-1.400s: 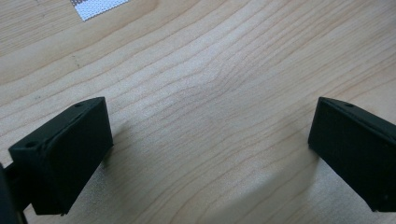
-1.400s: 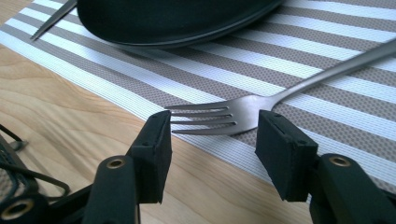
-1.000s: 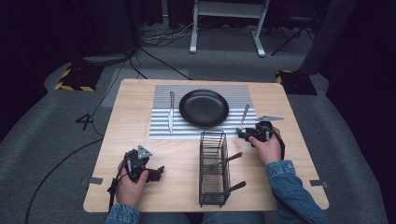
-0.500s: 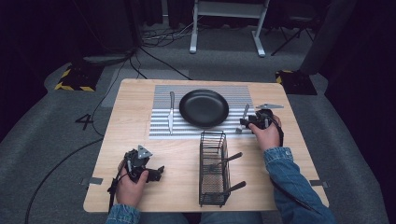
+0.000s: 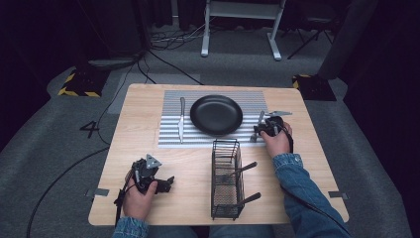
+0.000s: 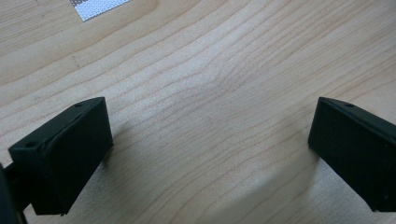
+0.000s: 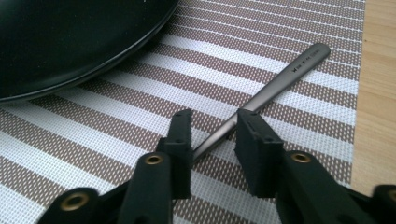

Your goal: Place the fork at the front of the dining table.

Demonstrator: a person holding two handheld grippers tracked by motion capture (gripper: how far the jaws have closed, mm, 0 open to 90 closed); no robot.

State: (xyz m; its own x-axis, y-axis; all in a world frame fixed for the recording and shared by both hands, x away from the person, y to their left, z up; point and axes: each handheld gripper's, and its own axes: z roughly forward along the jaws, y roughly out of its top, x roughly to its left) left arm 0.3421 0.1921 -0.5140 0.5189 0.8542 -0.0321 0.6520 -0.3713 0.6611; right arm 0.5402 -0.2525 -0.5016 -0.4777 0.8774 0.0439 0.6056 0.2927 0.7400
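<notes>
Right gripper [image 7: 212, 140]: jaws just closing, narrowly apart, astride the slim grey metal utensil handle [image 7: 280, 84], not yet pinching; it lies on the striped woven placemat [image 7: 280, 28], right of the black round plate [image 7: 70, 37]. Advice: centre on the shaft, press low, close squarely. Left gripper [image 6: 205, 154]: jaws wide apart, empty, over the near-left wooden table [image 6: 210, 70].

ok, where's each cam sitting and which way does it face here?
High view: above the person's side, looking forward and down at the table; both forearms, both tongs show.
Left gripper view: on the left tongs, facing bare wood between wide-apart jaws.
Right gripper view: on the right tongs, jaws just closing around a utensil handle.
Shared: black plate, striped placemat.
</notes>
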